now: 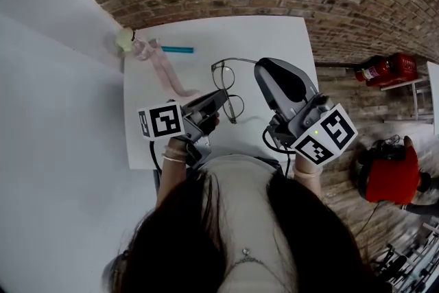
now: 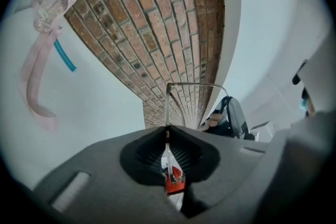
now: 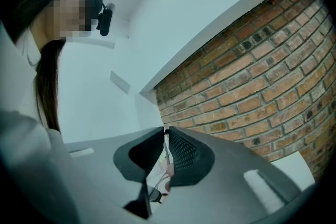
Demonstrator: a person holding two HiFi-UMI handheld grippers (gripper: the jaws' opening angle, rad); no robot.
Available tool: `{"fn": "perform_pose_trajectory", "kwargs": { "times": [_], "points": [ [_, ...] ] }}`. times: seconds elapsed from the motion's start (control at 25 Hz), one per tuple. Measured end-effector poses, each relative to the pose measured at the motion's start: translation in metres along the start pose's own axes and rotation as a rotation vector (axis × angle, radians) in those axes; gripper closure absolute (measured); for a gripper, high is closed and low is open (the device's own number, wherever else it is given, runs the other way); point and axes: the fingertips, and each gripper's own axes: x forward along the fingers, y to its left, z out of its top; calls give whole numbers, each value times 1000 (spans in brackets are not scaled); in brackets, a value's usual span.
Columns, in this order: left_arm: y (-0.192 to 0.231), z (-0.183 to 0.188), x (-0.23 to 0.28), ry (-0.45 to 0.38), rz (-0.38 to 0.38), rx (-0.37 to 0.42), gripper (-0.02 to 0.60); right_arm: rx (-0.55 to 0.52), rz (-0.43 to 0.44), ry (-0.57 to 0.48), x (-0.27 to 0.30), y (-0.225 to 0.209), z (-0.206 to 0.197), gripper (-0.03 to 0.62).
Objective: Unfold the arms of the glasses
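Thin metal-rimmed glasses (image 1: 228,87) are held over the white table (image 1: 274,34), between my two grippers. My left gripper (image 1: 223,98) comes in from the near left and is shut on the frame near the lenses. In the left gripper view the wire frame (image 2: 169,107) rises out of the closed jaws, and one arm (image 2: 194,84) bends off to the right. My right gripper (image 1: 260,66) is at the right, shut on the end of that swung-out arm (image 1: 240,60). The right gripper view shows a thin wire with a pinkish tip (image 3: 167,157) pinched between the jaws. The other arm cannot be made out.
A pink strap (image 1: 168,75) with a pale yellow-green piece (image 1: 125,38) lies at the table's far left corner, beside a teal pen (image 1: 177,49). A white wall runs along the left and brickwork behind. Red equipment (image 1: 387,171) stands on the floor at the right.
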Motion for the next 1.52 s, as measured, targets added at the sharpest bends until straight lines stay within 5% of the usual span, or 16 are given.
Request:
{"fn": "perform_pose_trajectory", "kwargs": {
  "times": [0.68,0.84,1.04,1.52],
  "points": [
    [-2,3,0,-25,-14,-24,560,13,5,-28,-4,0,2,556],
    [7,3,-5,-21,57,-36,560,18,4,-32,-4,-1,4,553],
    [0,4,-2,-31,3,-28,560,13,0,-40,-7,-1,5,545],
    [1,14,-8,-85,9,-34,560,19,-25,-65,-15,-6,13,543]
  ]
}}
